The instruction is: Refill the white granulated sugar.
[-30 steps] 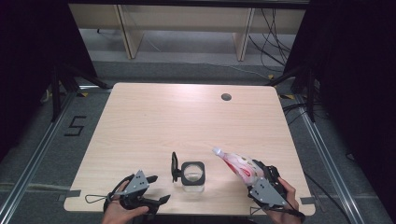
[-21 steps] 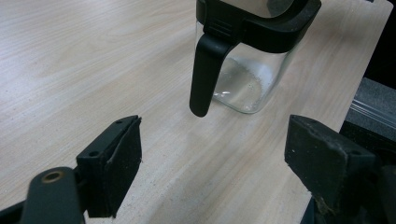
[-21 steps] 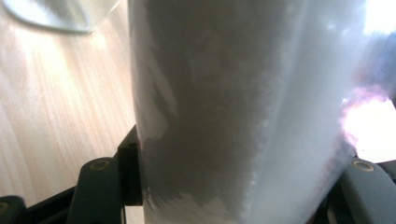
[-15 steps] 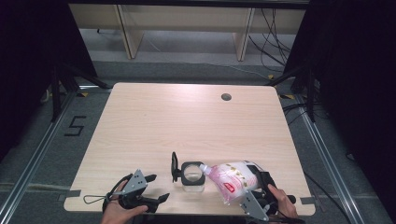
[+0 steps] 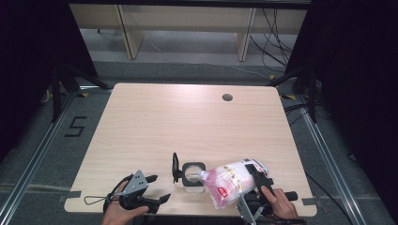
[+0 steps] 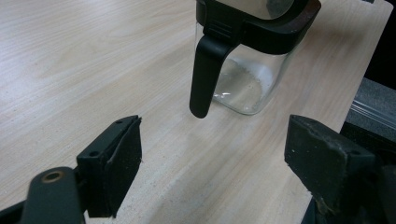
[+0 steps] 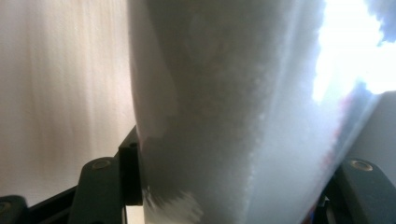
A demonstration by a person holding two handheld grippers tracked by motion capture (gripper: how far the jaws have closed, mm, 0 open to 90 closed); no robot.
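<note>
High view: right gripper clamps a white-and-pink bag at the near table edge, bag tilted with its corner over the mouth of a glass jar; left gripper rests apart, to the jar's left. Left gripper view: jaws spread wide, nothing between them; jar with black rim and handle ahead. Right gripper view: bag pinched between both jaws.

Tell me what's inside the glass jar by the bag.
Through the glass jar's clear wall, only a thin pale residue shows near its bottom; otherwise it looks empty. From above, the bag's corner covers part of the opening, so the interior there is hidden.
</note>
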